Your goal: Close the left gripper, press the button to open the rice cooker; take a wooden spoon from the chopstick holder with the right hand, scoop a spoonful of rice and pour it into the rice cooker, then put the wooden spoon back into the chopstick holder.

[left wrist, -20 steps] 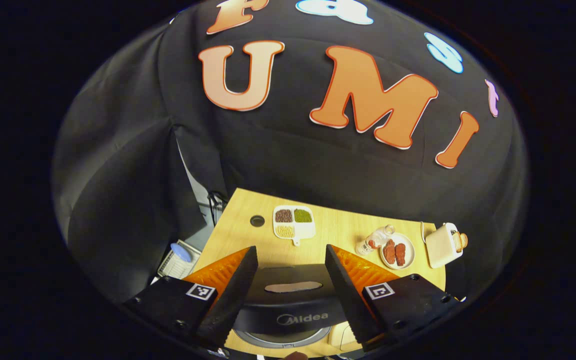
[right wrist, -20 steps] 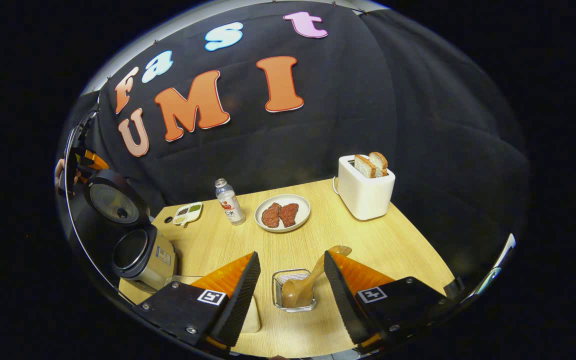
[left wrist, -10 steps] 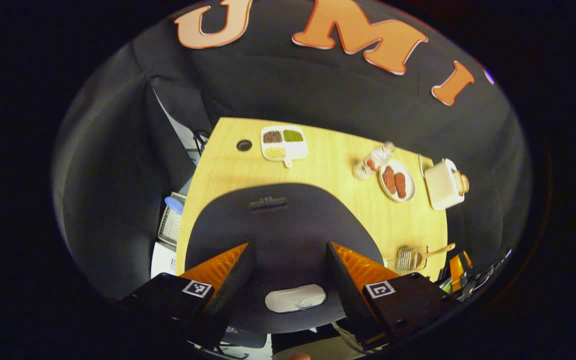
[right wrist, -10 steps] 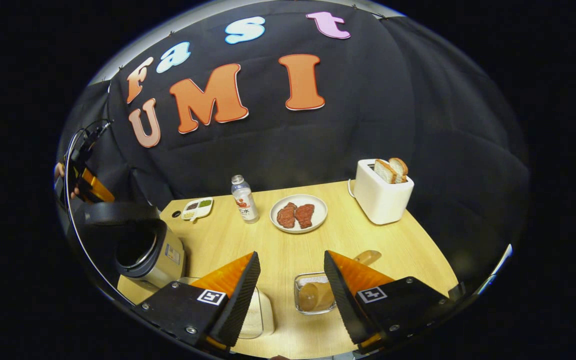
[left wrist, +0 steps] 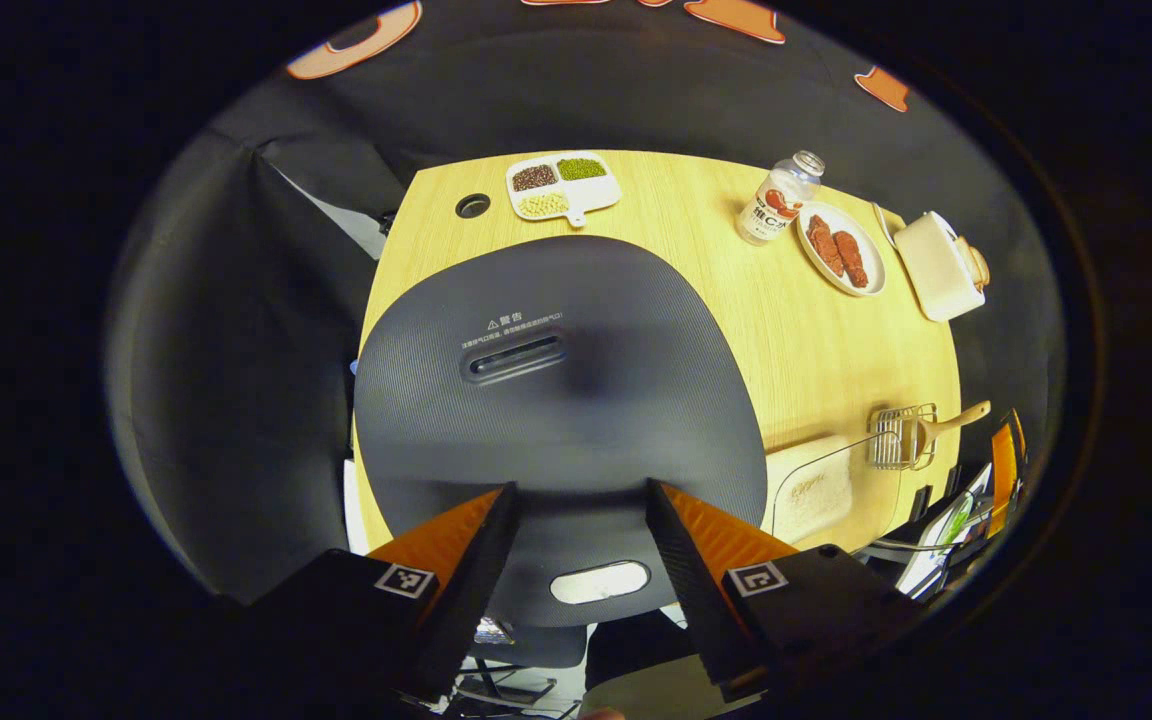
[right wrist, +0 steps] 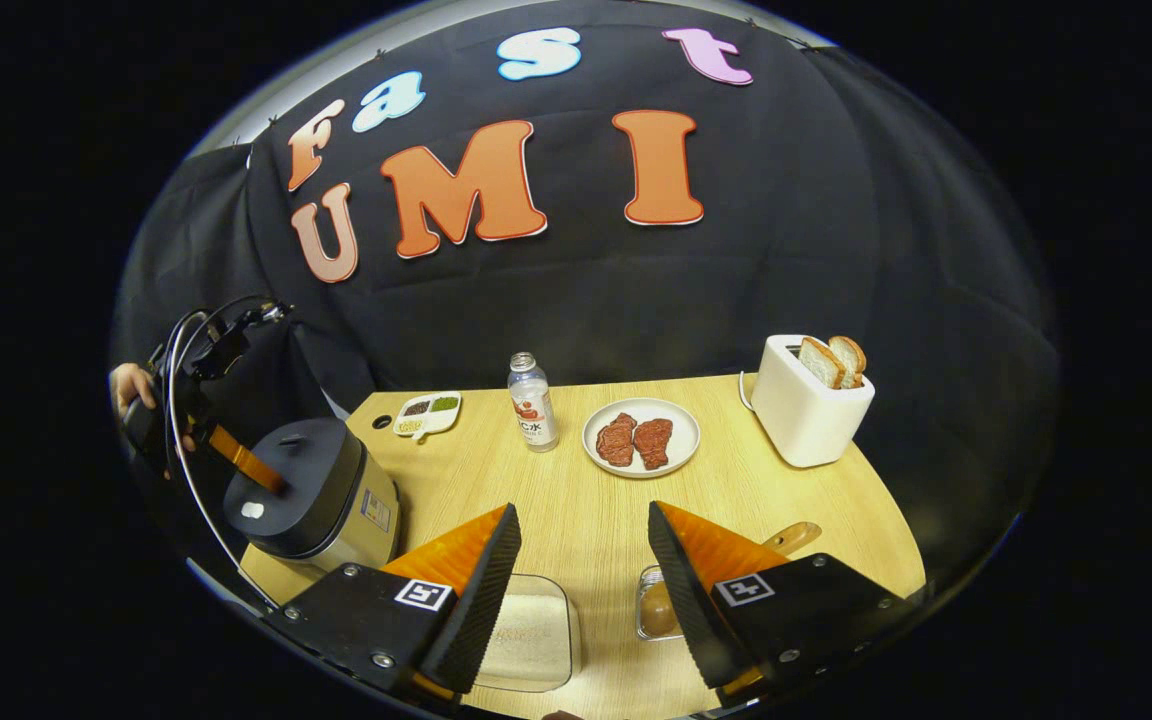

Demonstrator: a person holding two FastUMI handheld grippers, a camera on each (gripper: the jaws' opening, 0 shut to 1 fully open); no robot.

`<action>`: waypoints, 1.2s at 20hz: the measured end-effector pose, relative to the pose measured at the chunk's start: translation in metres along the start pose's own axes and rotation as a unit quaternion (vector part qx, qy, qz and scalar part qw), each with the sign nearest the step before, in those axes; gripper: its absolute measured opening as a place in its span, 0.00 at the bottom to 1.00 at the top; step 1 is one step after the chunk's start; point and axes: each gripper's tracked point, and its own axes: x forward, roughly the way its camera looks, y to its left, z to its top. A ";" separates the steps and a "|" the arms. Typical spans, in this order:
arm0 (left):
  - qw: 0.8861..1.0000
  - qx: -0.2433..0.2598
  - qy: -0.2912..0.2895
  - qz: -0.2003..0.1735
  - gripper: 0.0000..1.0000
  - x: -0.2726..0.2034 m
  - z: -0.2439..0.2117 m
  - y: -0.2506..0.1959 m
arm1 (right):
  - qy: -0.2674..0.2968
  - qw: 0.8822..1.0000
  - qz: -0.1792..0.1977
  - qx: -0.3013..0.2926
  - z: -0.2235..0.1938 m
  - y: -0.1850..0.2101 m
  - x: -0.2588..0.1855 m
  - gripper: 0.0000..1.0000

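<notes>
The dark rice cooker (left wrist: 556, 400) stands with its lid down, seen from above in the left gripper view. My left gripper (left wrist: 579, 490) hovers open over the lid's front, and the pale button (left wrist: 599, 582) shows between its fingers. In the right gripper view the cooker (right wrist: 321, 500) sits at the left, and a hand (right wrist: 128, 382) holds the left gripper with its fingers (right wrist: 241, 462) down at the lid. My right gripper (right wrist: 581, 515) is open and holds nothing. The wooden spoon (right wrist: 796, 538) lies in the wire chopstick holder (right wrist: 654, 610), partly behind the right finger. A clear box of rice (right wrist: 531, 630) sits beside it.
On the wooden table (right wrist: 576, 480) stand a small bottle (right wrist: 532, 403), a plate with two pieces of meat (right wrist: 641, 440), a white toaster with bread (right wrist: 811, 405) and a divided dish of beans (right wrist: 426, 413). The table's front edge runs just beneath my right gripper.
The cooker's lid has swung down from open to shut. My left gripper tilted down and now looks straight onto the lid. The right gripper shifted, so the holder sits behind its right finger.
</notes>
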 end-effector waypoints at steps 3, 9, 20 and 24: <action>1.000 -0.004 0.003 0.005 0.92 0.001 0.001 -0.003 | -0.003 1.000 0.003 -0.002 0.001 0.004 0.002 0.82; 0.997 -0.032 -0.075 0.016 0.92 -0.001 0.001 -0.002 | -0.020 1.000 0.011 -0.009 0.007 0.016 -0.002 0.84; 0.872 -0.031 -0.487 0.038 0.92 -0.089 -0.011 -0.044 | -0.139 0.990 0.008 -0.028 0.072 0.061 -0.050 0.89; 0.800 0.033 -0.597 0.041 0.89 -0.182 -0.021 -0.068 | -0.221 0.974 0.005 -0.041 0.113 0.083 -0.088 0.90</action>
